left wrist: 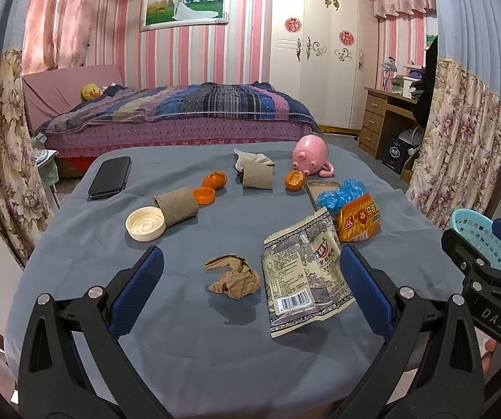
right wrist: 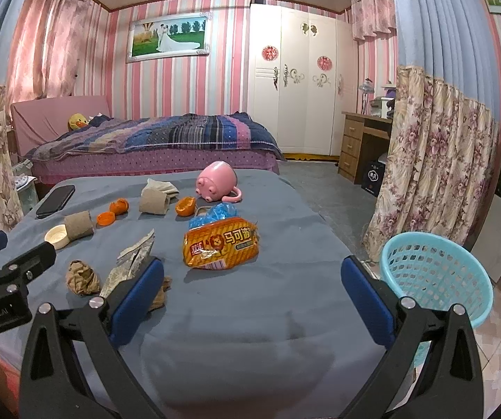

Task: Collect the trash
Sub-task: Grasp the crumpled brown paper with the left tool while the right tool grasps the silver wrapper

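Trash lies on a table with a grey cloth [left wrist: 187,356]. My left gripper [left wrist: 250,279] is open and empty above a crumpled brown paper [left wrist: 233,275] and a grey snack wrapper [left wrist: 303,272]. An orange snack bag [left wrist: 358,220] [right wrist: 221,242], blue plastic [left wrist: 342,193], two cardboard tubes [left wrist: 177,206] [left wrist: 256,174], orange peels [left wrist: 214,179] [left wrist: 294,179], an orange cap [left wrist: 203,195] and a white lid [left wrist: 145,223] lie farther back. My right gripper [right wrist: 250,286] is open and empty above the table's right front. A light blue basket [right wrist: 435,276] stands off the table's right edge.
A black phone [left wrist: 110,177] lies at the table's far left. A pink pig-shaped cup [left wrist: 311,155] lies on its side at the back right. Beyond are a bed [left wrist: 180,115], a wardrobe [left wrist: 316,52], a desk [left wrist: 383,118] and floral curtains [right wrist: 435,160] by the basket.
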A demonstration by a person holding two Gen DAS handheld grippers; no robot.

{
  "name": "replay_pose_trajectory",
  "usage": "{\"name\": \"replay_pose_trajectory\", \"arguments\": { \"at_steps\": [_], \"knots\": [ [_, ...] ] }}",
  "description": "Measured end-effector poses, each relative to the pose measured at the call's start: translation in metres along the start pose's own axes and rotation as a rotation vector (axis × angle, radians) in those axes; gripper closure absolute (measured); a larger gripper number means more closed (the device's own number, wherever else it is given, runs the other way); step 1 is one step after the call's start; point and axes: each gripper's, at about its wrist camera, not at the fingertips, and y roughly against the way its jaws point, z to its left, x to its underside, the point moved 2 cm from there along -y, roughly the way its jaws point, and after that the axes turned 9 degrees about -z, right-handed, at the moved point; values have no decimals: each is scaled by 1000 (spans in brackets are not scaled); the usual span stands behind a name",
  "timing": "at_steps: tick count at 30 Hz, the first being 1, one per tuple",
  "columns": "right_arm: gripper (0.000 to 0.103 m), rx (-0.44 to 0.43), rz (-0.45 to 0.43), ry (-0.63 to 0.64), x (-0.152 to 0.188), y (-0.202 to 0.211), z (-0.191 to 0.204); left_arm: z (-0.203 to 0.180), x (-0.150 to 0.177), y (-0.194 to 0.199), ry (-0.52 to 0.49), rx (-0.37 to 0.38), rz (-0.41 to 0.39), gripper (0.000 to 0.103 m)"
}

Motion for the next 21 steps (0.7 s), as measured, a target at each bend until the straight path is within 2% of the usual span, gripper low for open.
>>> {"name": "replay_pose_trajectory", "arguments": {
  "at_steps": [13, 21],
  "knots": [
    [4, 40, 8, -37, -15, -7, -24, 0, -21, -5, -15, 16, 16, 5],
    [4, 68, 3, -59, -23, -22, -46, 16, -19, -23, -45, -16, 55, 5]
  ]
}}
